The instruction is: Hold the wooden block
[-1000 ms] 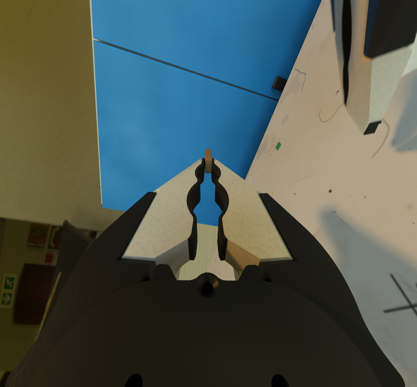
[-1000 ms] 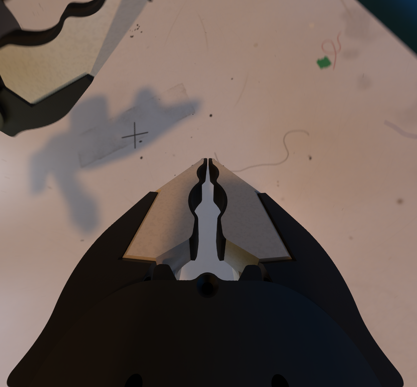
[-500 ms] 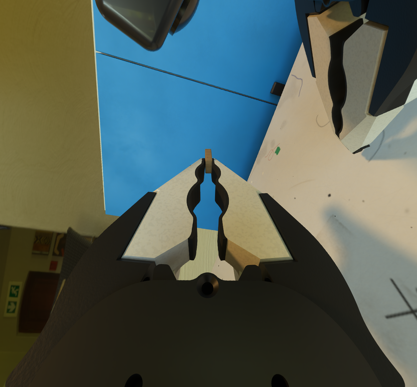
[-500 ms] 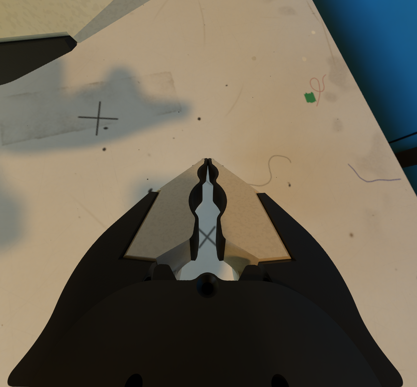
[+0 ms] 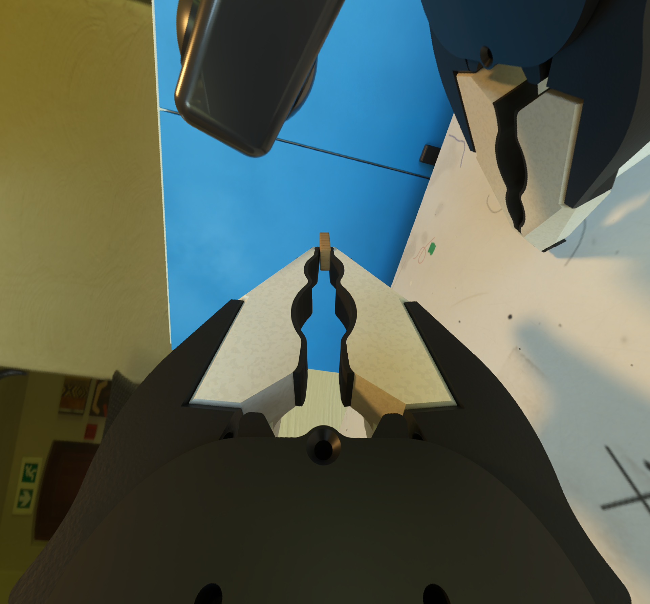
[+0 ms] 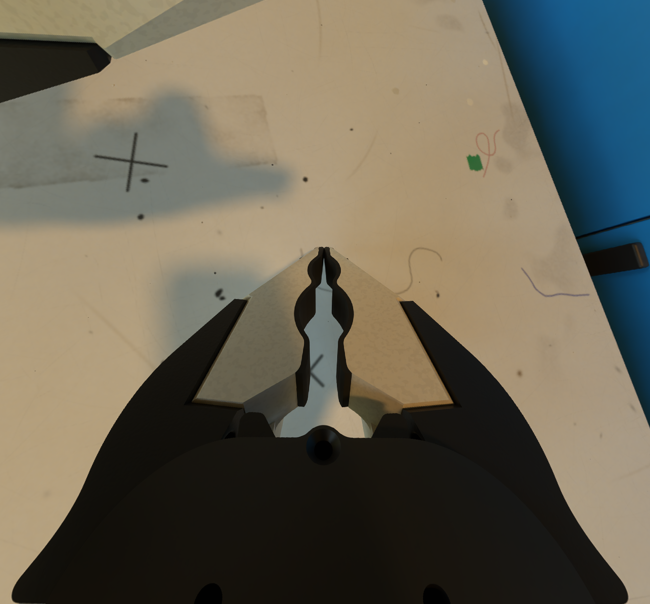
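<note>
Meanwhile the left gripper [image 5: 324, 252] stays clamped on the wooden block [image 5: 324, 251], pinched at its fingertips, lifted off the table [image 5: 492, 305]; the hold looks secure. To its right, the right gripper [image 6: 323, 251], tips together and empty, has drawn much closer than a second ago, hovering above the table.

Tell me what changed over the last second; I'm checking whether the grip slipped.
The right hand-held gripper came further into the left wrist view from the upper right, now nearer and larger, with a dark camera body above. Nothing was taken or released. The left hand-held gripper stayed shut on the wooden block, at its fingertips; the right one stayed shut and empty over the table.
</note>
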### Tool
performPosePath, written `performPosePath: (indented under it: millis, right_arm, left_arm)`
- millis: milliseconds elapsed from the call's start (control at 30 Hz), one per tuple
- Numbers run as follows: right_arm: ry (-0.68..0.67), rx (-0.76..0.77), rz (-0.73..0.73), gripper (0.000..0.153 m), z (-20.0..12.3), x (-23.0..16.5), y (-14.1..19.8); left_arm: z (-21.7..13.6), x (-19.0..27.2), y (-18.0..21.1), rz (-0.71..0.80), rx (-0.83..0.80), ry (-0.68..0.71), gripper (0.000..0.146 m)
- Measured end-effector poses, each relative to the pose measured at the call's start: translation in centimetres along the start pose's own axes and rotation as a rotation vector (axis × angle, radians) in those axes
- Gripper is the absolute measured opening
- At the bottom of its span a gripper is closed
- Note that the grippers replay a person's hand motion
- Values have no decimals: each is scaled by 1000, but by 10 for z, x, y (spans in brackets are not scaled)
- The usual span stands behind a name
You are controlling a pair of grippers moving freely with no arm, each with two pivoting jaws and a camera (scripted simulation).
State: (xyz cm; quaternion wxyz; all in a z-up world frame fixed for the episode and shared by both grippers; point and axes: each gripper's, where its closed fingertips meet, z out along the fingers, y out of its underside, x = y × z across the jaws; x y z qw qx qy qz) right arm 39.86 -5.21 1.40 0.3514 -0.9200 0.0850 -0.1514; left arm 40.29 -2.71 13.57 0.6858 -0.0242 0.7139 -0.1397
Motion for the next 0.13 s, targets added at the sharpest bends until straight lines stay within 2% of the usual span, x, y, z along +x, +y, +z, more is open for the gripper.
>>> performPosePath:
  millis: [133]
  right_arm:
    - [17, 2, -21, 0, 1, 0, 0]
  left_arm:
    - [-2, 1, -4, 4, 16, -5, 4]
